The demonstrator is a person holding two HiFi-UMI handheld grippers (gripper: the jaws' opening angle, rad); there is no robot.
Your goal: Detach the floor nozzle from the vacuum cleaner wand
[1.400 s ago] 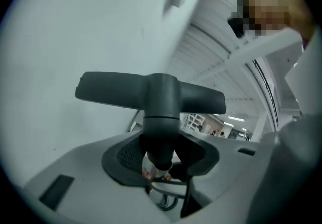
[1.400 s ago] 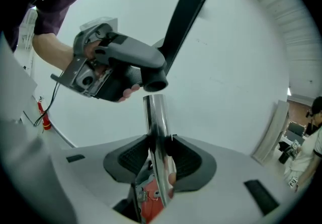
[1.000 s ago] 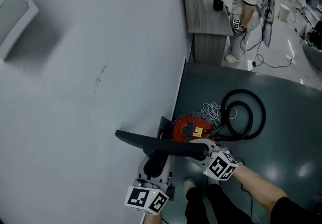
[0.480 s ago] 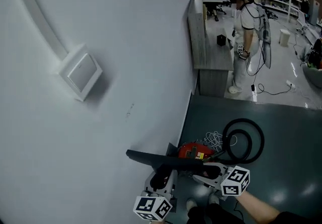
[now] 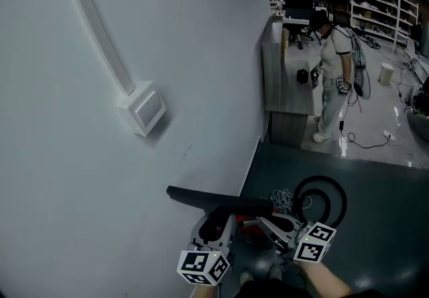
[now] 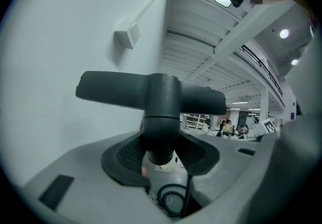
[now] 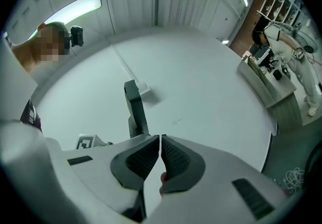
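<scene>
While left hand-held gripper (image 6: 162,154) clamps floor nozzle (image 6: 151,92), wall (image 6: 60,26) behind

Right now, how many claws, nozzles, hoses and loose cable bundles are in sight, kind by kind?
Dark grey T-shaped plastic floor nozzle: 1
Grey plastic claws: 2 (left claw clamped on the floor nozzle's neck; right claw just closed, empty)
Black coiled hose: 1
White tangled cable bundle: 1
Total: 5

Gripping nozzle (image 6: 151,92) neck between left gripper (image 6: 161,153) fingers (image 6: 128,155), roughly level. Just closed right gripper (image 7: 160,156) fingers (image 7: 143,160) on nothing, nearly touching, close beside the left, right forearm (image 5: 328,287) low in frame.
</scene>
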